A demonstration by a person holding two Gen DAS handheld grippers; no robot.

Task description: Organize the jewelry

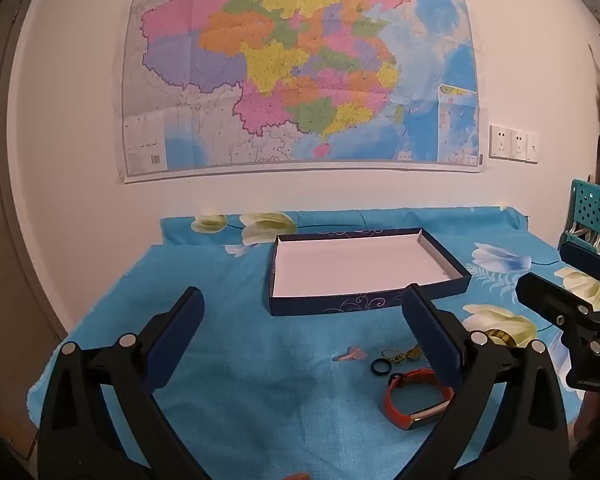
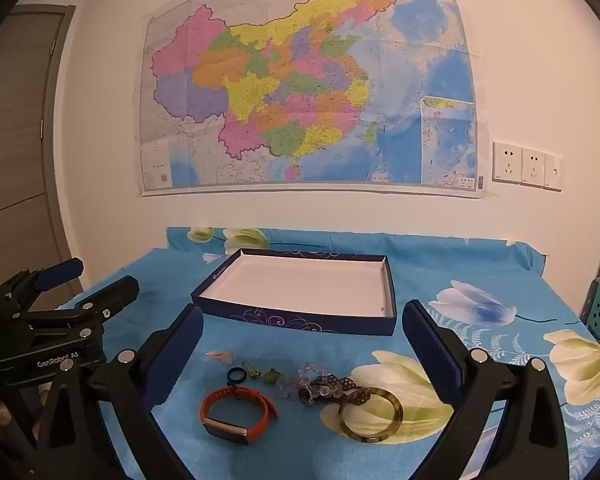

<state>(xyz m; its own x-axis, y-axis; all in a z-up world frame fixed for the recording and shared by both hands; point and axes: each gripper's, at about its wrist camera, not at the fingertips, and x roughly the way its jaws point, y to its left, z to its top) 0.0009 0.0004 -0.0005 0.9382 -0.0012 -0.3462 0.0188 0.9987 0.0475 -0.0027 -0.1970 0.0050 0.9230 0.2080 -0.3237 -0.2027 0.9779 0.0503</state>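
Both hand-held grippers, left and right, released: wide pads risk snagging the beaded bracelets tangled just ahead, dragging the green bangle.

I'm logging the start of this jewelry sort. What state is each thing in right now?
Left gripper: open, holding nothing.
Right gripper: open, holding nothing.
Blue box: lidless, nothing inside.
Orange smartwatch: strap closed in a loop, lying on the cloth.
Green bangle: lying flat on the cloth.
Dark ring: flat on the cloth.
Bead bracelets: heaped together.
Tablecloth: spread over the table.
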